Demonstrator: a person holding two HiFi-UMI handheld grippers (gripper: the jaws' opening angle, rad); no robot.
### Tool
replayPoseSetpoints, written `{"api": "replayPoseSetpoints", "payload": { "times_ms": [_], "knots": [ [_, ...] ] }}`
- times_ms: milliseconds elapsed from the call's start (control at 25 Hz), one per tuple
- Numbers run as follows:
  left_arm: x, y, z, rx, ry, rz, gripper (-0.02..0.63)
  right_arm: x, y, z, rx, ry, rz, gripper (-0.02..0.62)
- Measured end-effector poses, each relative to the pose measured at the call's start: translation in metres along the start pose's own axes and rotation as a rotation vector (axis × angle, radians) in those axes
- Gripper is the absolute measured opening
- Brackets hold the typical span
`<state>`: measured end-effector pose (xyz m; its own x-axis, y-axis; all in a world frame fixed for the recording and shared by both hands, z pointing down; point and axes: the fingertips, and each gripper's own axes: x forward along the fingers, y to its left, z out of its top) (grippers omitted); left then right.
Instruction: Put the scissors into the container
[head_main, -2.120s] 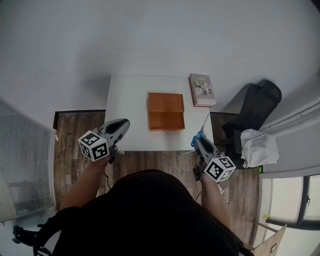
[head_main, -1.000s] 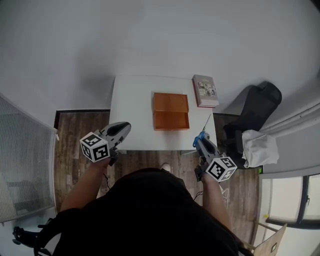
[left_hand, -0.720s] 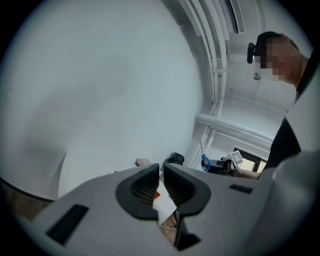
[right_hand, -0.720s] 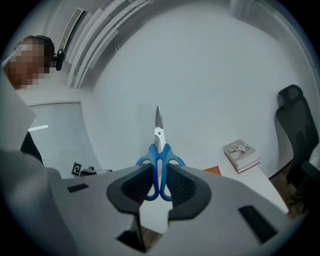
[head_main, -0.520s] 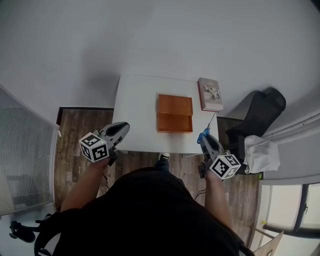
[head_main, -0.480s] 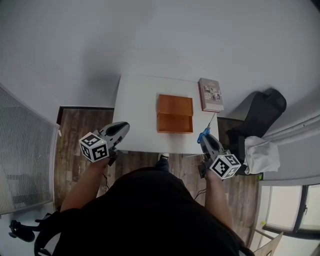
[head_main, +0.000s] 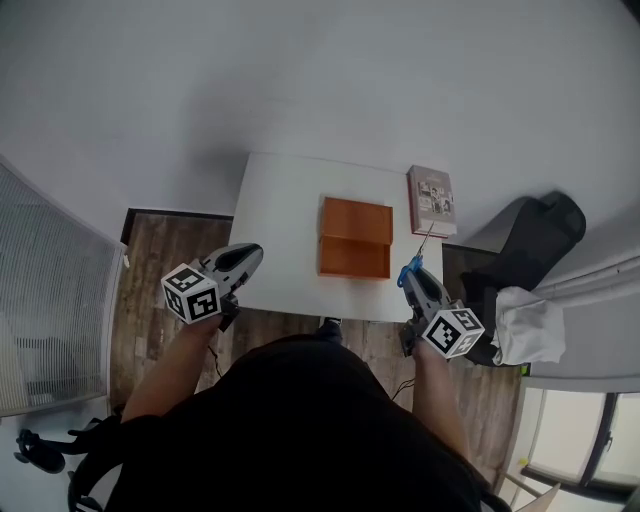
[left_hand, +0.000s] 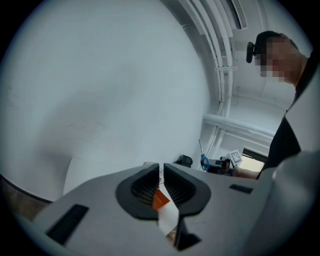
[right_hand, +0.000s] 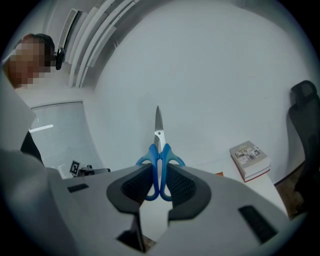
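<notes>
- My left tongs (head_main: 252, 254) hang over the near left edge of the desk (head_main: 280, 225), above the wood floor (head_main: 150, 270). In the left gripper view the tongs (left_hand: 161, 172) are closed to a narrow slit with nothing gripped. A sliver of orange shows through the gap.
- The white desk stands against a pale wall.
- The orange container (head_main: 355, 238), an open box with a cross wall dividing it in two, sits on the desk right of centre. Nothing can be seen lying in it.
- My right tongs (head_main: 409, 272) hover at the desk's near right corner, clamped on the blue handles of the scissors (head_main: 417, 253). In the right gripper view the tongs (right_hand: 160, 176) press both handle loops together. The scissors (right_hand: 159, 145) stand straight out with their blades closed and the tip pointing away from me. They are in the air, just right of the container and clear of it.
- A book (head_main: 432, 198) lies flat on the desk's far right corner, beyond the scissor tip. The right gripper view shows it (right_hand: 249, 160) as well.
- A black chair (head_main: 535, 235) stands off the desk's right side, with a white cloth (head_main: 527, 325) near it.
</notes>
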<state>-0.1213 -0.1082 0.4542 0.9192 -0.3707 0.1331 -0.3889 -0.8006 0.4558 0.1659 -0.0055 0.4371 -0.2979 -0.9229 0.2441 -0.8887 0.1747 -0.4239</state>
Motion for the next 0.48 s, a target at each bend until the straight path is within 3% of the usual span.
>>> {"api": "replayPoseSetpoints", "payload": {
  "times_ms": [480],
  "knots": [
    [0.055,0.016,0.008,-0.011,0.014,0.032,0.034,0.047,-0.048,0.019,0.015,0.041,0.045,0.089]
  ]
}}
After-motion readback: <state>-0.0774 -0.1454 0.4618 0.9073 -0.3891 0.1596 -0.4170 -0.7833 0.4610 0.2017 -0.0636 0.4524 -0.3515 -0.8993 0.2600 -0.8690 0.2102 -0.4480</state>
